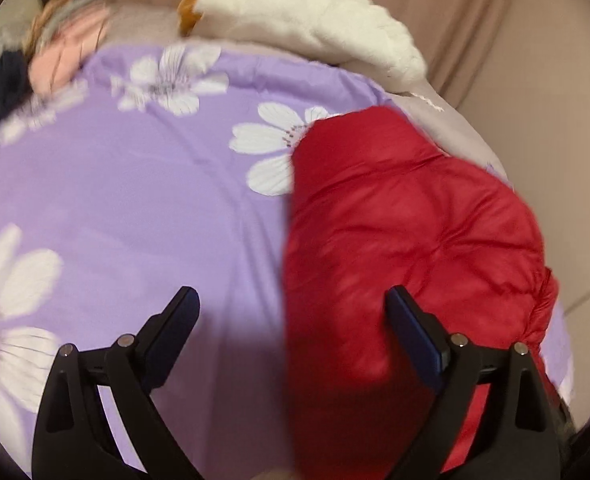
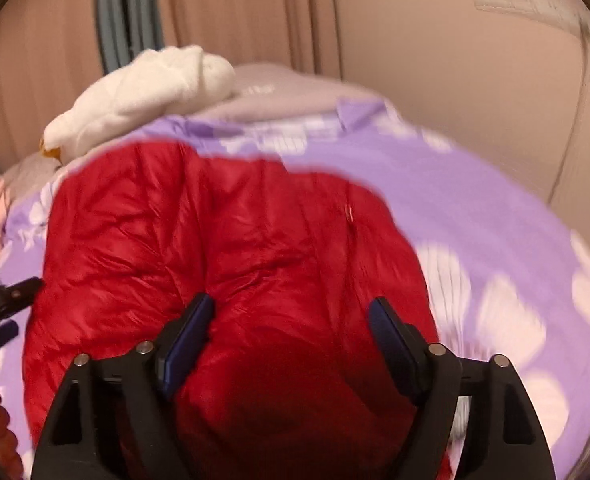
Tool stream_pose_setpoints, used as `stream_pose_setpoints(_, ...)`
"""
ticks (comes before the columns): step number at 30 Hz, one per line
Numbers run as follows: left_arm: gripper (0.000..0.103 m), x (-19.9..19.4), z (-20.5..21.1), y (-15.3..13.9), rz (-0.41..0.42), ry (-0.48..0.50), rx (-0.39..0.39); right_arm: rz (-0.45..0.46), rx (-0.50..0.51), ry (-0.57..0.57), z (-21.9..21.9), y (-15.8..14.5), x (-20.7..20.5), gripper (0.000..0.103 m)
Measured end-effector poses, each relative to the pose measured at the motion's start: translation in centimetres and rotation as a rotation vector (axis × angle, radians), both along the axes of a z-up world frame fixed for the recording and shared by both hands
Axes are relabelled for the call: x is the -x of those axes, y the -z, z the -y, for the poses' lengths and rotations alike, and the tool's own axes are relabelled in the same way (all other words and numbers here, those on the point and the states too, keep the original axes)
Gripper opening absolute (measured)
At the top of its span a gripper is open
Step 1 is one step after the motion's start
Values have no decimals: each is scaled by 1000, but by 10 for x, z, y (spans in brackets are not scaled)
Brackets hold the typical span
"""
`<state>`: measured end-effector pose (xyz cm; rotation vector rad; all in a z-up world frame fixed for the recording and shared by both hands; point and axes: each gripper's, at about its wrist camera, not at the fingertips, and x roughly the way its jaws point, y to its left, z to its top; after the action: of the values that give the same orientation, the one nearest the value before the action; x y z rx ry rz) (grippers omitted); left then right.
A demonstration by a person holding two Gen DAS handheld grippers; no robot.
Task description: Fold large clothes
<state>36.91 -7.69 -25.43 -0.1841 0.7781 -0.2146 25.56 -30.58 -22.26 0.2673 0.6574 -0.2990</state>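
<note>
Red puffy quilted jacket (image 2: 223, 248) lies bundled compactly on lilac flowered bedspread (image 1: 135, 184); folding looks nearly finished. Left tongs (image 1: 291, 308) and right tongs (image 2: 291, 312) gape empty.

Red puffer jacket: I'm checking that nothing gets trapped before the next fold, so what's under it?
The red puffer jacket lies on a purple floral bedsheet, which shows all around it. Whatever lies directly beneath the jacket is covered and cannot be seen.

Warm, dim indoor light; both fisheye views are motion-blurred, edges bent and vignetted, with soft foreground shadows.
</note>
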Motion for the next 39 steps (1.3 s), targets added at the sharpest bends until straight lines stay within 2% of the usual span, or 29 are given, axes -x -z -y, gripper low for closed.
stream_pose_setpoints(1,95,8,-1,-2,16,13,-27,-5,-72,-2,8,5,5,80)
stream_pose_setpoints(2,95,15,-2,-4,31,18,-50,-13,-187,3,21,15,12,81)
stream_pose_setpoints(4,95,31,-8,-7,59,13,-73,-27,-287,17,35,24,20,87)
stream_pose_setpoints(5,95,36,-10,-8,59,15,-71,-31,-321,21,39,26,25,87)
stream_pose_setpoints(9,95,50,-26,-11,19,33,-16,-49,-379,3,43,16,37,88)
stream_pose_setpoints(13,95,58,-49,-28,19,29,68,-59,-457,-30,53,-3,45,89)
stream_pose_setpoints(16,96,60,-63,-41,22,28,123,-6,-477,-71,58,-24,62,89)
stream_pose_setpoints(19,96,59,-72,-49,19,44,162,46,-481,-98,62,-45,74,96)
stream_pose_setpoints(23,96,57,-73,-40,-19,72,181,57,-553,-159,64,-49,68,96)
stream_pose_setpoints(27,96,51,-64,-16,-102,99,216,31,-659,-201,60,-36,54,97)
stream_pose_setpoints(32,96,39,-50,3,-146,134,256,-89,-647,-218,53,-13,24,97)
stream_pose_setpoints(35,96,26,-37,13,-189,199,281,-144,-678,-204,60,6,10,97)
stream_pose_setpoints(38,97,10,-24,30,-243,235,300,-162,-803,-219,70,33,0,97)
stream_pose_setpoints(39,98,3,-20,38,-277,246,337,-164,-852,-224,72,44,-3,97)
